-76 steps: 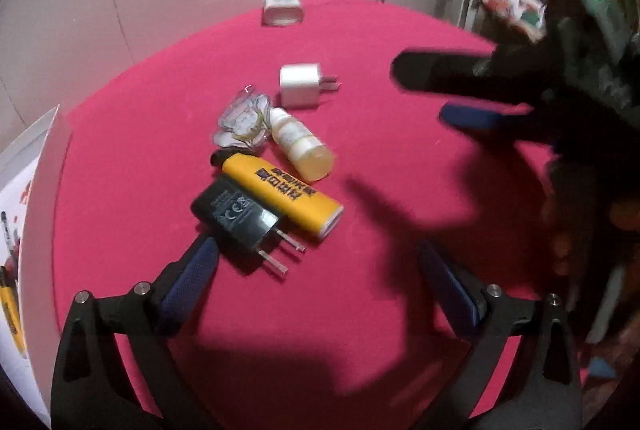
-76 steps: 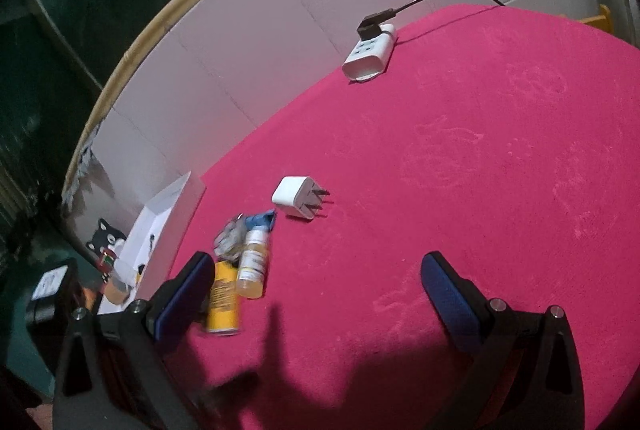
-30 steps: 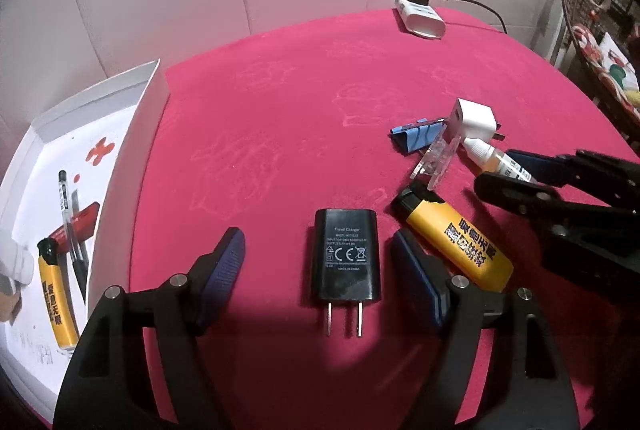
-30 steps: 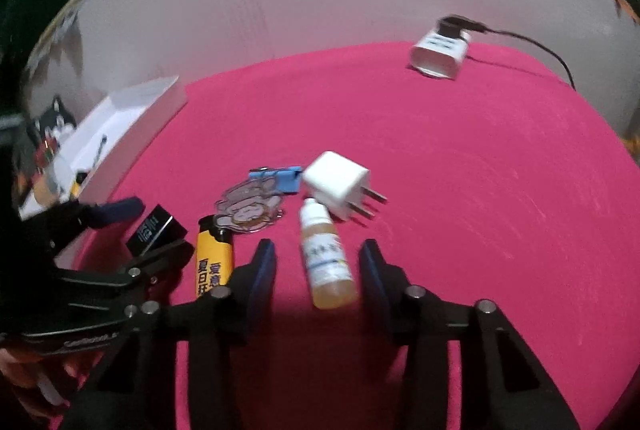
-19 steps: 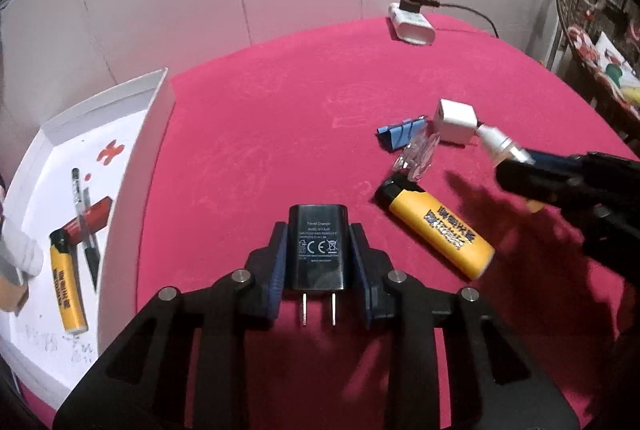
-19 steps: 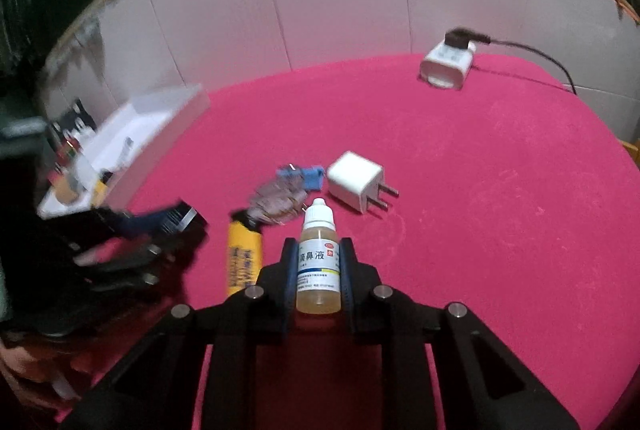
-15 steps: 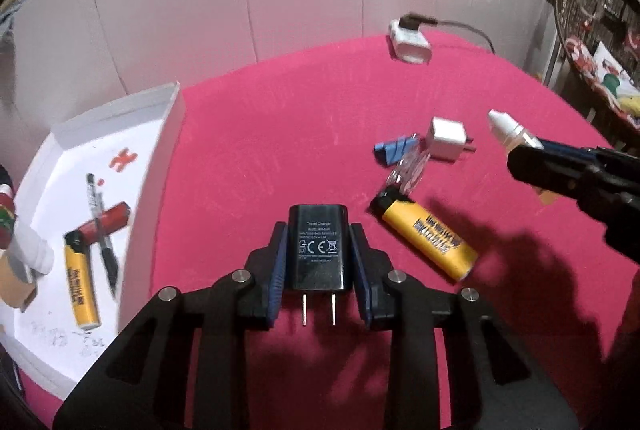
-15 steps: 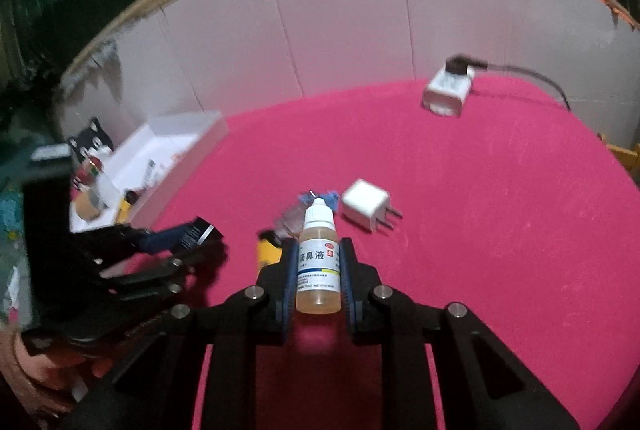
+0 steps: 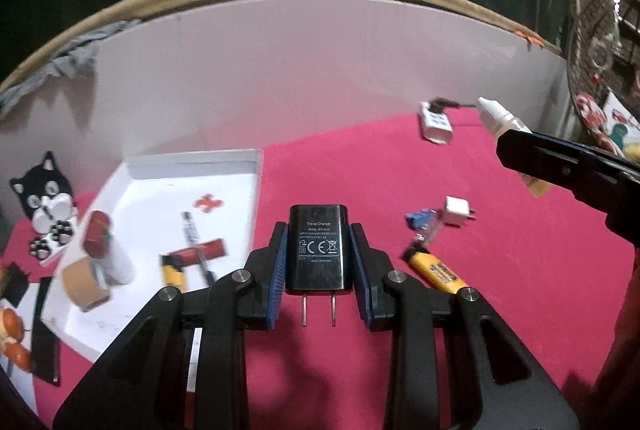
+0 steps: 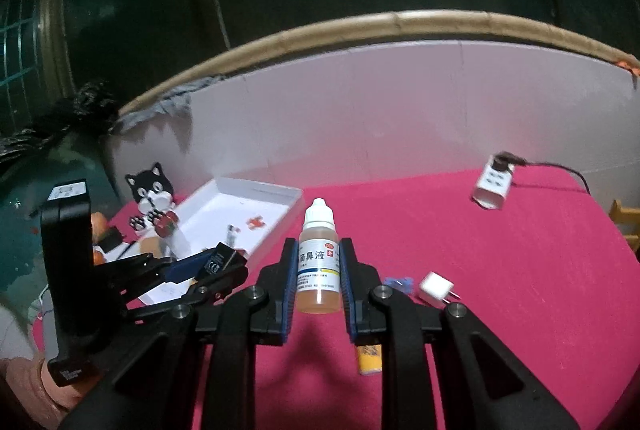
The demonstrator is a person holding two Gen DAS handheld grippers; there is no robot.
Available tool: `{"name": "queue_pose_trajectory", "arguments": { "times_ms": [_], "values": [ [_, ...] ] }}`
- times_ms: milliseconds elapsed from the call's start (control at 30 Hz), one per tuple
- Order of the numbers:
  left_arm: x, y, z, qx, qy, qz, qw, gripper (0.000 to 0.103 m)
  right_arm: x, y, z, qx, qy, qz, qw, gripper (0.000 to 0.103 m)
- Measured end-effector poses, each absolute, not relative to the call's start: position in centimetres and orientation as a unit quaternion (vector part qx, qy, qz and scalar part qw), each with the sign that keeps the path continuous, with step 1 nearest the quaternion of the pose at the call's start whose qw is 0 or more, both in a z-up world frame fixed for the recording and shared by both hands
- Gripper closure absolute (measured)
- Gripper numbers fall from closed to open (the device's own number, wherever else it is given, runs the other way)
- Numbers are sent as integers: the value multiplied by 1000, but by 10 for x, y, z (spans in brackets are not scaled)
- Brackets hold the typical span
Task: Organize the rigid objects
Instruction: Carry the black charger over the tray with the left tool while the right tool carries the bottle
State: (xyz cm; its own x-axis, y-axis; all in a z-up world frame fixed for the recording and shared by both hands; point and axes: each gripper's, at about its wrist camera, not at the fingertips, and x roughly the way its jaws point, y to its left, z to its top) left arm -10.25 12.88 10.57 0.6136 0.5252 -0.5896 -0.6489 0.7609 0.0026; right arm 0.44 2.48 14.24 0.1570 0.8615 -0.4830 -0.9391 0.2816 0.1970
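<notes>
My left gripper (image 9: 319, 258) is shut on a black travel charger (image 9: 319, 248), held above the red table with its prongs pointing back at me. My right gripper (image 10: 319, 280) is shut on a small dropper bottle (image 10: 319, 262) of yellow liquid, held upright above the table; it also shows in the left wrist view (image 9: 508, 134). The left gripper with the charger shows in the right wrist view (image 10: 208, 264). A white box (image 9: 172, 206) at the left holds a pen, a yellow lighter and a red item. On the cloth lie a yellow lighter (image 9: 438, 272), a white plug cube (image 9: 458, 210) and a blue clip (image 9: 418, 220).
A white power strip (image 9: 436, 120) with a black cable lies at the table's far edge by the white wall. A tape roll (image 9: 86, 280), a black-and-white cat figure (image 9: 42, 192) and small items sit left of the box. A wire basket (image 9: 600, 50) stands at the right.
Both grippers have risen from the table with their objects. The view now tilts up, and the white box and its contents have come fully into sight.
</notes>
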Motion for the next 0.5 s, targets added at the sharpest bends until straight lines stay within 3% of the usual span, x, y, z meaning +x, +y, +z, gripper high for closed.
{"name": "queue_pose_trajectory", "arguments": {
  "times_ms": [500],
  "values": [
    [-168, 166, 127, -139, 246, 400, 872, 74, -45, 64, 157, -93, 241, 644, 720, 85]
  ]
}}
